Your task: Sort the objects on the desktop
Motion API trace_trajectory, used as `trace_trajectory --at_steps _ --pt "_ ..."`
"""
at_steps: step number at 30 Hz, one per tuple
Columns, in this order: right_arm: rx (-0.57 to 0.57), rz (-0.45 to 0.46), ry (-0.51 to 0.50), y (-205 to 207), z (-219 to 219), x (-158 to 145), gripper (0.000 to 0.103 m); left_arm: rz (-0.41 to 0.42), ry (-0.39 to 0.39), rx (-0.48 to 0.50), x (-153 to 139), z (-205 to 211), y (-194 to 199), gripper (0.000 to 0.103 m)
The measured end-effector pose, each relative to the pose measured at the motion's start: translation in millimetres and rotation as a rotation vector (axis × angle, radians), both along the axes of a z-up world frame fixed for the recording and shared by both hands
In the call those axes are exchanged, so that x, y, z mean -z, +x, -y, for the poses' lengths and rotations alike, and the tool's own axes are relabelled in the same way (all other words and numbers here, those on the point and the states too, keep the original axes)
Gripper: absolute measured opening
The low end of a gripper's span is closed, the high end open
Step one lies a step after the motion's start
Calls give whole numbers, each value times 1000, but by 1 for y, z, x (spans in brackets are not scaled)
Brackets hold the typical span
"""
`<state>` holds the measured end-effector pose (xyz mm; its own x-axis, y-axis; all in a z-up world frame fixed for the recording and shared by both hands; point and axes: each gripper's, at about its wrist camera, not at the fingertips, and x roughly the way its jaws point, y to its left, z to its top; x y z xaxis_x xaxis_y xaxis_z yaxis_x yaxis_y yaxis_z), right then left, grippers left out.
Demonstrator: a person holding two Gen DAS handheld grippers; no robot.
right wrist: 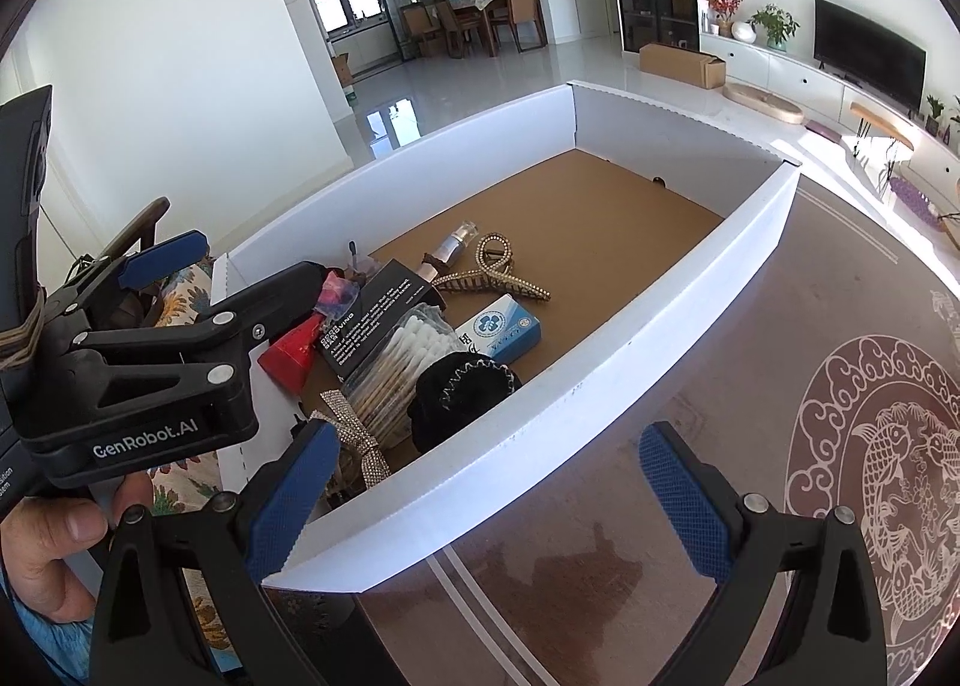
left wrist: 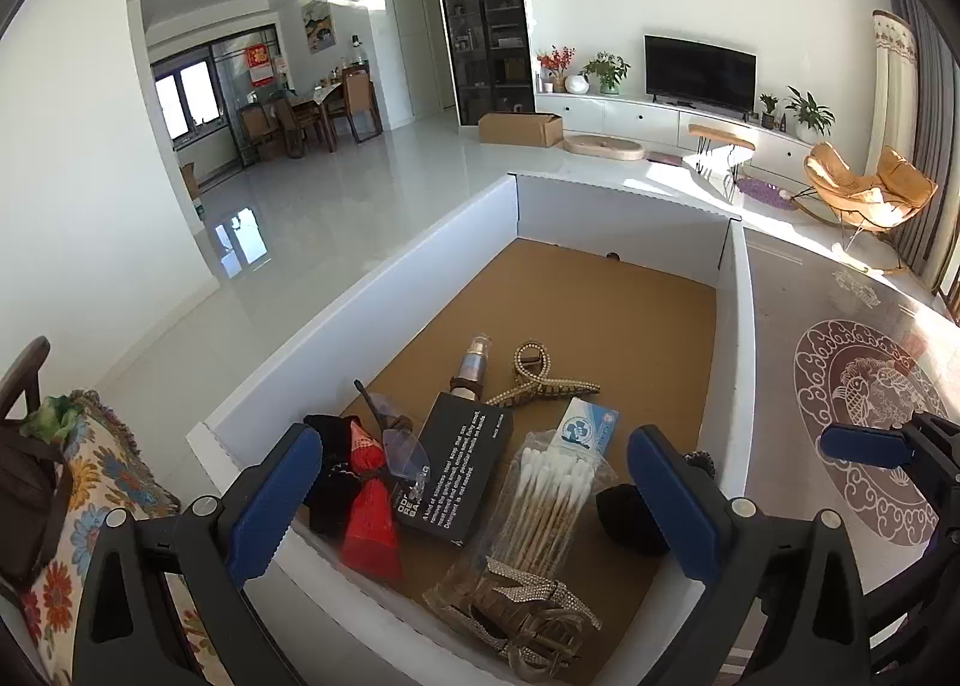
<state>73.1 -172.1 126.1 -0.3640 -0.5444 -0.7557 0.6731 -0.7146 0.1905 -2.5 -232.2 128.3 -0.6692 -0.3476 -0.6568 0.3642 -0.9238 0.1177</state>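
We see the cotton swab packet (left wrist: 549, 497) lying flat in the white box (left wrist: 735, 326) near its near wall, long axis running toward the far wall. A black carton (left wrist: 462, 464), blue carton (left wrist: 591, 425) and rhinestone clip (left wrist: 528, 608) crowd it. Our left gripper (left wrist: 474, 500) hovers directly above, jaws apart; our right gripper (right wrist: 492, 500) straddles the box's right wall, also apart.

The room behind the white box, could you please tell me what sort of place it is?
Most likely a home's living room: a television on a low white cabinet, a tan lounge chair, and a dining table beyond.
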Motion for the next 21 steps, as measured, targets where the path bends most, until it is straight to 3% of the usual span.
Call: trace_trajectory --at_steps 6,10,13,21 --pt "-1 -11 9 -3 1 -6 101 22 -27 -51 -6 -3 1 103" --pt "-16 -21 64 -10 11 -10 101 56 55 -49 -10 1 -2 103" --pt "-24 -14 108 -20 20 -17 101 47 74 -91 -17 5 -2 103" --pt "-17 -3 115 -29 24 -21 101 65 200 -133 -15 24 -5 103"
